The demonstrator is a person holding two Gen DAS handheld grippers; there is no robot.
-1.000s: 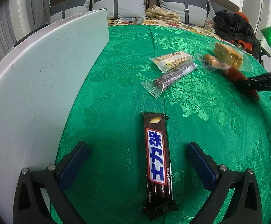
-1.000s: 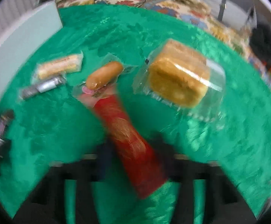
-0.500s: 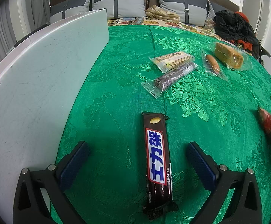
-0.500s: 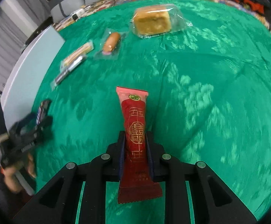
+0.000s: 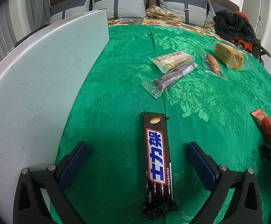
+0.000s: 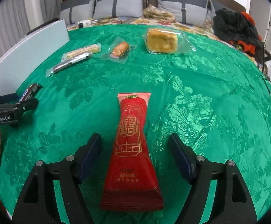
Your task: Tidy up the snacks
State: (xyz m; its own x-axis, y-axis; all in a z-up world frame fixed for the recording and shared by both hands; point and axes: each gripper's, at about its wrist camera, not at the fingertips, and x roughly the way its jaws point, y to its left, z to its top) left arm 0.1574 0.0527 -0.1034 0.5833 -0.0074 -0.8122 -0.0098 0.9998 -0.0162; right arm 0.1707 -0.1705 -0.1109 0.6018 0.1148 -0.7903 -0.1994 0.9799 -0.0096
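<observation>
The right gripper [image 6: 134,154] has its jaws opening, and the red snack packet [image 6: 132,149] lies flat on the green cloth [image 6: 200,97] between the pads, touched by neither. The packet points lengthwise away from the gripper, its pink top edge farthest out. Off to that gripper's left, the left gripper [image 5: 135,161] stands wide open over a dark chocolate bar [image 5: 156,160] with a blue-and-white label, which lies on the cloth between its fingers [image 5: 73,164] without touching them. A person's fingers show at the left edge of the right wrist view, behind that gripper.

Farther out across the cloth, a dark bar in a clear wrapper [image 5: 170,79] lies just beside a pale wrapped bar [image 5: 172,59]. Near them sits a small wrapped sausage [image 6: 120,49], then a bagged yellow cake [image 6: 162,41]. A pale board [image 5: 32,85] stands along the left side. Grey pillows [image 5: 128,5] and a heap of dark clothing [image 6: 234,28] lie beyond.
</observation>
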